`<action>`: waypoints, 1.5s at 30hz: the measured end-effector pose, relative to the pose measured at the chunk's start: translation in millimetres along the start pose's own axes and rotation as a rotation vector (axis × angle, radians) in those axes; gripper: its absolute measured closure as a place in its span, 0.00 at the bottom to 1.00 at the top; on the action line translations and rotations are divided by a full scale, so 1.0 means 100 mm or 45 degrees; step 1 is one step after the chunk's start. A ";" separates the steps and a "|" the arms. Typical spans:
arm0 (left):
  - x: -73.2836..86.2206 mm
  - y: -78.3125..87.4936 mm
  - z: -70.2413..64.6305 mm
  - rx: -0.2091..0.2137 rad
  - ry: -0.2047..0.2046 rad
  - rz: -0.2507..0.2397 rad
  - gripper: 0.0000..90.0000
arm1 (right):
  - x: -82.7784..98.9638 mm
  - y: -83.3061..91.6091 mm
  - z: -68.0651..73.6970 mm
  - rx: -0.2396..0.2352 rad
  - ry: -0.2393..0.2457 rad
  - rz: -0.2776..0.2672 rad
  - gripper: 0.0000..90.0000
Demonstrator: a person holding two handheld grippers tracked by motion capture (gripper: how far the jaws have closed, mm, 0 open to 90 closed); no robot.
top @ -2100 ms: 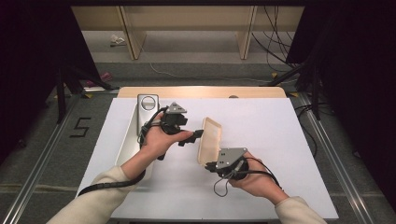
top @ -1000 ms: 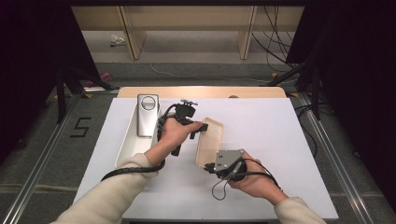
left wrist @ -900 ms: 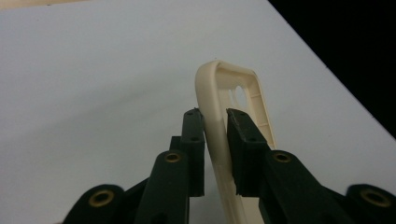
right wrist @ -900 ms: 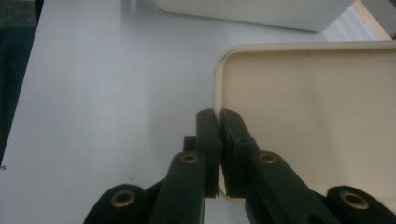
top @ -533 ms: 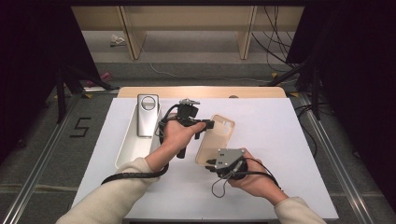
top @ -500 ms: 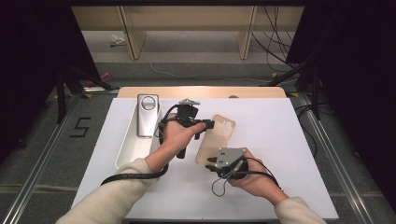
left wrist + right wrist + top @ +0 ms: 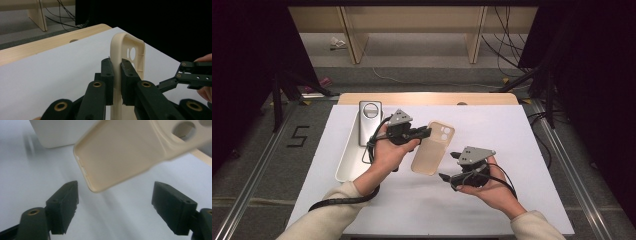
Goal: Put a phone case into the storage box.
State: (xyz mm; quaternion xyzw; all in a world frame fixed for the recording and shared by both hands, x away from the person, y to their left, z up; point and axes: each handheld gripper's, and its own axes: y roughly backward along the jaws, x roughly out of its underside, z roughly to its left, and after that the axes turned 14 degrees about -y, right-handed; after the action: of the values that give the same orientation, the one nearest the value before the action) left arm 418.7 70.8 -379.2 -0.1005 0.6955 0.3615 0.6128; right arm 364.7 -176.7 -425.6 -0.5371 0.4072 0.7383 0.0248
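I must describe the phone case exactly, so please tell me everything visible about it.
The case is beige, matte and soft-looking, with round camera holes near its far end and a raised rim around a hollow inside. It is empty. The left tool pinches one long edge and holds it above the table. The right tool stands open just short of its near end, not touching.

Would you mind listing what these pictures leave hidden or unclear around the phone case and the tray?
- Phone case: in the left gripper view its lower end is hidden behind the left gripper clamping its edge.
- Phone case, right gripper view: the camera-cutout end is blurred and cut off by the top edge.
- Phone in the tray: in the high view its lower part is hidden by the left hand.
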 end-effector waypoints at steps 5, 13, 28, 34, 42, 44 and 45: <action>0.06 0.14 0.05 -0.019 -0.015 -0.049 0.91 | 0.04 0.06 -0.06 0.013 -0.057 -0.021 0.20; 0.12 0.34 0.11 -0.036 -0.022 -0.103 0.91 | 0.11 0.21 -0.20 0.073 -0.171 -0.075 0.19; 0.16 0.53 0.17 -0.069 -0.046 -0.144 0.91 | 0.20 0.43 -0.36 0.169 -0.274 -0.152 0.19; 0.14 0.59 0.21 -0.096 -0.047 -0.167 0.91 | 0.21 0.47 -0.39 0.186 -0.289 -0.163 0.18; 0.11 0.66 0.29 -0.120 -0.032 -0.189 0.91 | 0.22 0.47 -0.39 0.190 -0.296 -0.162 0.18; 0.11 0.68 0.32 -0.129 -0.023 -0.196 0.91 | 0.22 0.47 -0.40 0.193 -0.295 -0.159 0.18; 0.11 0.69 0.33 -0.131 -0.022 -0.199 0.91 | 0.22 0.47 -0.40 0.194 -0.296 -0.158 0.18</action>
State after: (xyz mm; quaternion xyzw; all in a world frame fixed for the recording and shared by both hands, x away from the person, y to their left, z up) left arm 401.7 144.4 -362.3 -0.1826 0.6607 0.3487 0.6392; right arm 363.8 -241.7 -420.4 -0.4688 0.4223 0.7596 0.1579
